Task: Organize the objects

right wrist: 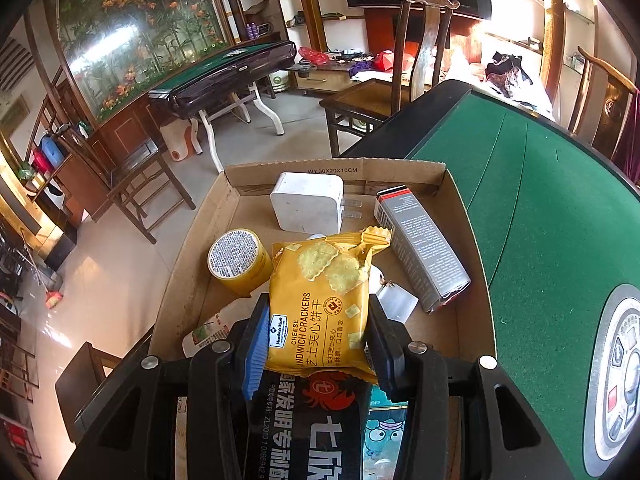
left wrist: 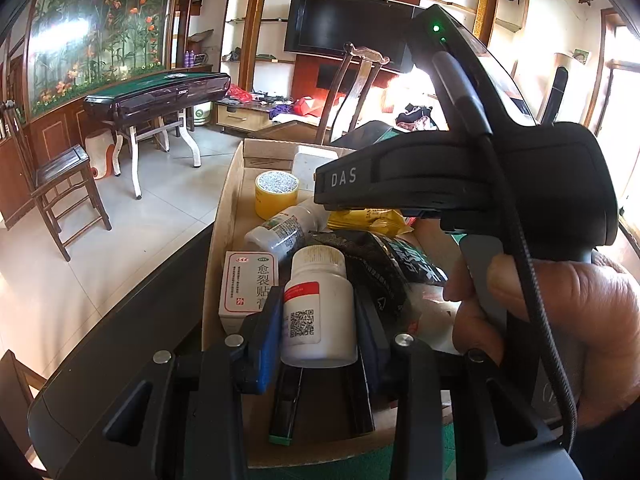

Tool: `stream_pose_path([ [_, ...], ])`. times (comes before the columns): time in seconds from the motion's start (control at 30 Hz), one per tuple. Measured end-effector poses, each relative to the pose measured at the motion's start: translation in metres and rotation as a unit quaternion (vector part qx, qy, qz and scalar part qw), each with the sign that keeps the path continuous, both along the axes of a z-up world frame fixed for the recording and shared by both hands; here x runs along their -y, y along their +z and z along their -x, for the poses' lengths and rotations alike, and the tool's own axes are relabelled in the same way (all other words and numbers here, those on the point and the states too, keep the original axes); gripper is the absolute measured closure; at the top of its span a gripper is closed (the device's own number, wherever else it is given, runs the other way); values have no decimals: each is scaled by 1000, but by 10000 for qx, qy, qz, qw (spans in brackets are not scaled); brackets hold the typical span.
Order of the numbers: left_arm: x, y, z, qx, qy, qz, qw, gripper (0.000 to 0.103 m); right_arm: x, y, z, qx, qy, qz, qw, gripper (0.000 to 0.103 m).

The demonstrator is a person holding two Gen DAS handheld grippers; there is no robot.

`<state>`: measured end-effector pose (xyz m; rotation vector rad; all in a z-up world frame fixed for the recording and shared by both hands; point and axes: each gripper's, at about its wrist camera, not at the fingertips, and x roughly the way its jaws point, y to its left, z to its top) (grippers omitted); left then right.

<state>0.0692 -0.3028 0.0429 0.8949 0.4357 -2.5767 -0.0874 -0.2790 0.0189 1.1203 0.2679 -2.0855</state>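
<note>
Only the right wrist view shows the grey carton [right wrist: 422, 248] at the cardboard tray's [right wrist: 460, 208] three o'clock. The right gripper [right wrist: 318, 332] clamps a yellow cracker packet [right wrist: 320, 304]; the left gripper [left wrist: 318, 316] clamps an upright white pill bottle [left wrist: 318, 308].

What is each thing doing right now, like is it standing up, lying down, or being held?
White pill bottle: upright, held in the left gripper.
Cracker packet: held in the right gripper, above the box.
Cardboard box: open, on the green table.
Yellow tape roll: standing on end.
White charger: lying, prongs out.
Grey carton: lying flat.
Second white bottle: lying down.
</note>
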Motion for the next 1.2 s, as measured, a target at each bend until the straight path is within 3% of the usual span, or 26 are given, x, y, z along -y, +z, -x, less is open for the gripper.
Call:
stream_pose_path([
  [0.23, 1, 0, -2, -33, 15, -44, 10000, 69, -3, 1, -2, -4, -40, 12, 10000, 53],
  [0.37, -2, 3, -6, -96, 14, 42, 9999, 68, -7, 3, -6, -19, -15, 43, 10000, 39],
  [0.6, 0, 8, -13, -216, 200, 130, 9995, 32, -22, 20, -16, -287, -49, 219, 9993, 20],
  [0.8, -2, 23, -28, -542, 281, 261, 9978, 10, -50, 42, -25, -535, -204, 509, 9971, 17],
  [1.07, -17, 41, -45, -706, 360, 610, 9950, 1, -111, 75, -76, -1458, -585, 891, 9835, 7],
  [1.2, -26, 43, -60, -687, 503, 829, 9929, 1, -136, 78, -98, -1597, -754, 1014, 9791, 6],
])
